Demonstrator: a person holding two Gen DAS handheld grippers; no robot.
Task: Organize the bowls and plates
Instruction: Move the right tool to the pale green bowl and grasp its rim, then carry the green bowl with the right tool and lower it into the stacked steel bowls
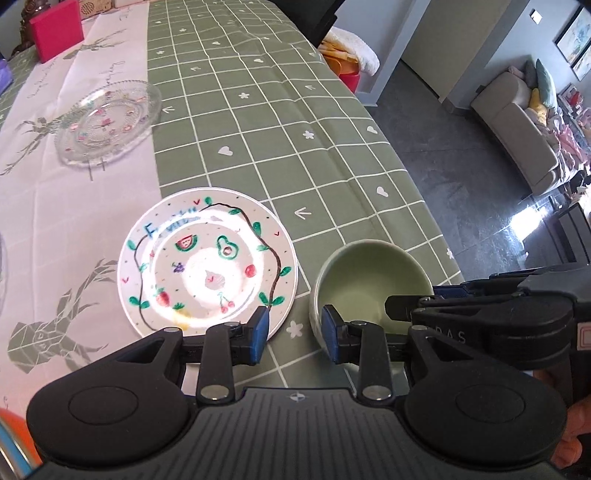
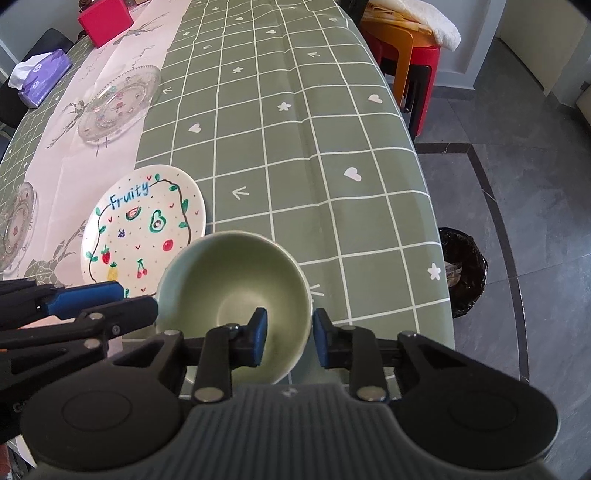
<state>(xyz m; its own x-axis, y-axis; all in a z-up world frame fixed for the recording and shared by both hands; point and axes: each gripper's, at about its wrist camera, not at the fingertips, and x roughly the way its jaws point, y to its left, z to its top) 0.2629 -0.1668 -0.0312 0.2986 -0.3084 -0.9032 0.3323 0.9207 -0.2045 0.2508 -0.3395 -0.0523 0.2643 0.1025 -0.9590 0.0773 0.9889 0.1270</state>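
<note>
- Right gripper (image 2: 288,334), nearest its own camera, straddles the near rim of the green bowl (image 2: 236,280): one pad sits inside the wall, the other outside at 3 o'clock, with a sliver of gap showing, so it is not yet pinching.
- Left gripper (image 1: 295,332) hangs spread and empty over the cloth between the fruit plate (image 1: 207,258) and the bowl, touching neither.
- To do this well, I judge the right pads should close squarely across the wall, deep enough that the glazed rim cannot slip, then lift level.
- Bowl stands upright on the desk (image 2: 314,147) near its right edge, just beside the plate at 10 o'clock.
- Left gripper crowds the bowl's 9 o'clock side; a swing could knock it.
- Two glass plates (image 2: 118,107) lie farther off at 11 o'clock; a red box (image 2: 105,16) and tissue pack (image 2: 44,75) sit beyond, well clear.
</note>
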